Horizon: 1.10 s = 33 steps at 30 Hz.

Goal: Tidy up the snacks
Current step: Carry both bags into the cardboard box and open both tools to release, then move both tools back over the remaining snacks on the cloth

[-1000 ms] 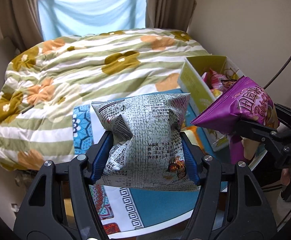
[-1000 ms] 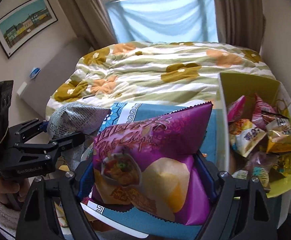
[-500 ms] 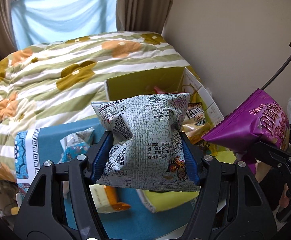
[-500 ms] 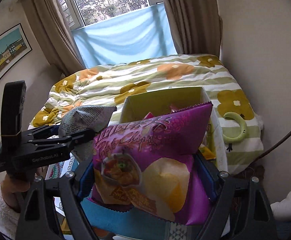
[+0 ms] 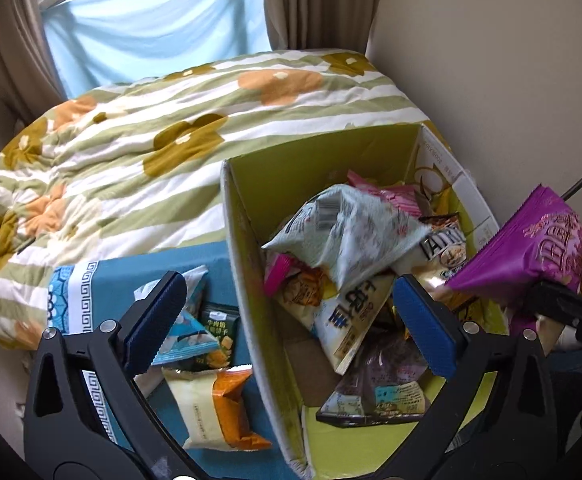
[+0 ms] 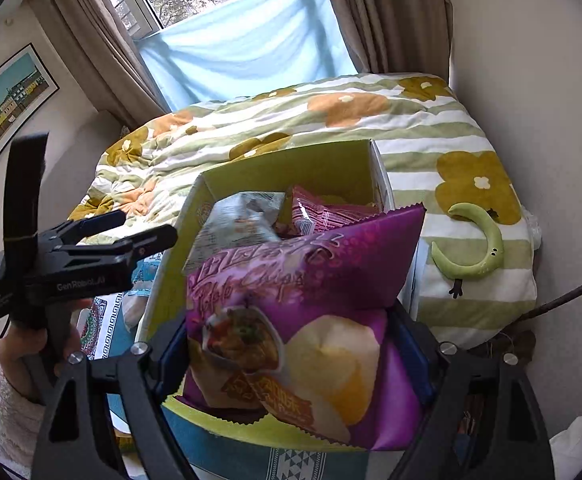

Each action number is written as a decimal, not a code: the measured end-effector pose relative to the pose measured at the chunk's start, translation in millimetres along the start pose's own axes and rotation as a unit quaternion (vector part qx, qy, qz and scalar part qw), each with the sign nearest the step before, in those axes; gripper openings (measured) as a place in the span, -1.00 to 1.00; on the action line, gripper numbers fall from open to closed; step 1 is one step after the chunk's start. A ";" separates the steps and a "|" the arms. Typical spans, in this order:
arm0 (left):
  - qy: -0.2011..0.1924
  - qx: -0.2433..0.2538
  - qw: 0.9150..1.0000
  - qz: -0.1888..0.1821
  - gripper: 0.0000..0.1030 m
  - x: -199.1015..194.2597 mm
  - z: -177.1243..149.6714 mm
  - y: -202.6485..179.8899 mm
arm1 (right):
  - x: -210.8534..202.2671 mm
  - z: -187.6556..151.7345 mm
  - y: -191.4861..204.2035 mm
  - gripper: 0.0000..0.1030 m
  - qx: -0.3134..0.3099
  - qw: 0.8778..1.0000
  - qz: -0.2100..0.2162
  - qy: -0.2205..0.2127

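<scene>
Now that the left tool (image 5: 287,316) has just sprung wide at the bottom of its view, nothing sits between its blue pads; the grey-green snack bag (image 5: 347,236) it carried is blurred just beyond them, dropping onto the pile inside the yellow-green box (image 5: 247,216) at centre. That packet can be counted as stowed. Low in the right wrist view, the right tool (image 6: 291,360) pinches the purple chip bag (image 6: 303,320) over the box's near edge, so its release looks like the next step. Left of the box, several packets (image 5: 211,408) lie on the blue-clothed desk (image 5: 119,280), unsorted. Farther up, the flowered bed quilt (image 5: 171,128) reaches the window.
</scene>
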<state>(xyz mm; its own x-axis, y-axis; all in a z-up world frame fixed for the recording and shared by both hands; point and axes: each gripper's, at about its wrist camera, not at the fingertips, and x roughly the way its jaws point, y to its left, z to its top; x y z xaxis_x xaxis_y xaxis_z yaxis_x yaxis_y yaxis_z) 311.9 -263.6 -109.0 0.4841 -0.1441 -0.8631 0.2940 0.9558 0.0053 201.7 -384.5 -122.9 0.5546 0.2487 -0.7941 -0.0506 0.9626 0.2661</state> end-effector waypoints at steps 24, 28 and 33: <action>0.028 -0.066 0.997 0.004 0.99 -47.3 -76.9 76.4 | 26.8 -11.5 67.0 0.99 -0.057 0.997 0.037 -0.028; 0.027 -0.073 0.997 0.003 0.99 -52.0 -84.9 78.3 | 17.1 -19.8 65.4 0.99 -0.053 0.998 0.035 -0.019; 0.013 -0.078 0.997 0.011 0.99 -70.4 -93.3 77.7 | 1.1 -28.0 67.0 0.99 -0.059 0.998 0.022 -0.024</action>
<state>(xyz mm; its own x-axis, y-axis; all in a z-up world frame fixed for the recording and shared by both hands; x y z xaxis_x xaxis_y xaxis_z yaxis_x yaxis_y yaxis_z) 223.7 -155.2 -95.0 0.4665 -0.1169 -0.8767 0.1506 0.9872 -0.0515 175.7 -316.7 -121.2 0.5892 0.2882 -0.7548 -0.1721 0.9575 0.2313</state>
